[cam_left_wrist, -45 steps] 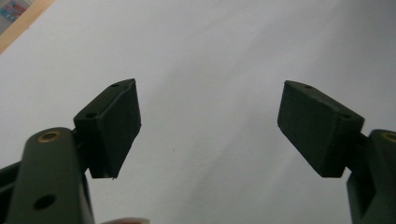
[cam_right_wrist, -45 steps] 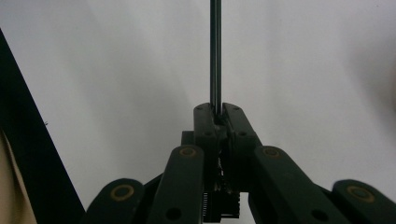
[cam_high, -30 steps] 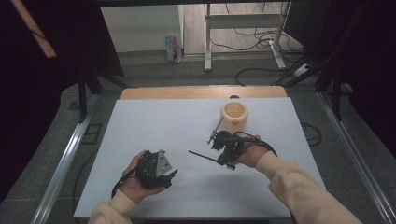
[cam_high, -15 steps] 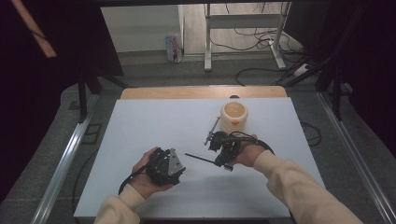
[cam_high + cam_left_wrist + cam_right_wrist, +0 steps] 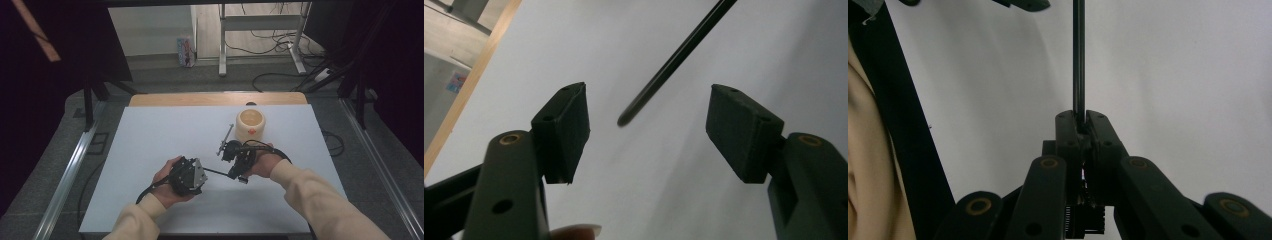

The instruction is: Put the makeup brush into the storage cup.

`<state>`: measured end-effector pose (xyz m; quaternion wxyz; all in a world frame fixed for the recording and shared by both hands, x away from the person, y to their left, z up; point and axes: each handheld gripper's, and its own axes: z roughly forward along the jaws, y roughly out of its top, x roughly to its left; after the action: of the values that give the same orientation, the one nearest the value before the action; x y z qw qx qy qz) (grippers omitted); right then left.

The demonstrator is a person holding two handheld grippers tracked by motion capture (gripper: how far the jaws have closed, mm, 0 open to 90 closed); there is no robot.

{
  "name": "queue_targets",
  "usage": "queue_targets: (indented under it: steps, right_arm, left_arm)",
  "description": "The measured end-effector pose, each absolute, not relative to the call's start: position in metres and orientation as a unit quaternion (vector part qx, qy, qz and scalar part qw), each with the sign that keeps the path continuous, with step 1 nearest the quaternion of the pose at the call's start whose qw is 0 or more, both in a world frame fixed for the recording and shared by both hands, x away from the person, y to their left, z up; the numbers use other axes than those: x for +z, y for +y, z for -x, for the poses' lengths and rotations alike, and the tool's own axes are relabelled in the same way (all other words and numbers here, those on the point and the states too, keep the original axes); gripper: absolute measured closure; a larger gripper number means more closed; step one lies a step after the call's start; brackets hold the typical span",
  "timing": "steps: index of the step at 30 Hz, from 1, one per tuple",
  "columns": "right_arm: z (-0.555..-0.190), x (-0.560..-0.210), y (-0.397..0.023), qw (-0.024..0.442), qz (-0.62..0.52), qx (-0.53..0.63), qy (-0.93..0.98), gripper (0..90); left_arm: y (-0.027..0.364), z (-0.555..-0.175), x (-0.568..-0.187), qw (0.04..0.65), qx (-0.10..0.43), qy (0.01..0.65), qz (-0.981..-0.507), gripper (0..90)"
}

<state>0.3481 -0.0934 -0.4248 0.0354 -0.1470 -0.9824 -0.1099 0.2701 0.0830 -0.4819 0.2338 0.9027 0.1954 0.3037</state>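
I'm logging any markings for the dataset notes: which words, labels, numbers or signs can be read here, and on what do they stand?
None can be read.
Cup: a small red mark on its side, too small to read.
Carton on the floor: printed colours, too blurred to read.

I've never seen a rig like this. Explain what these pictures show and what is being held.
A person at a white table holds a hand-held two-jaw gripper in each hand. One camera looks down from above; the other two ride on the grippers, looking along their black jaws. The right gripper is shut on a thin black rod. The left gripper is open with the rod's tip between its jaws, untouched; its jaws have just been closing. A beige cup and a grey metal stick are also on the table.
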Motion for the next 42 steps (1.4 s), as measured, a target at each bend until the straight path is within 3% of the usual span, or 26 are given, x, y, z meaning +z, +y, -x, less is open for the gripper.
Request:
queue_targets:
  steps: [14, 26, 42]
  right_arm:
    - [-0.348, -0.426, -0.089, 0.047, 0.140, -0.109, -0.983, 85.5]
    - [-0.349, -0.425, -0.087, 0.053, 0.133, -0.109, -0.984, 85.4]
    - [-0.355, -0.419, -0.089, 0.052, 0.143, -0.119, -0.981, 79.9]
  left_arm:
    - [0.077, -0.274, -0.485, 0.227, 0.310, 0.180, -0.906, 45.6]
    - [0.068, -0.273, -0.491, 0.212, 0.315, 0.150, -0.913, 70.2]
    - [0.066, -0.271, -0.495, 0.206, 0.276, 0.116, -0.931, 82.6]
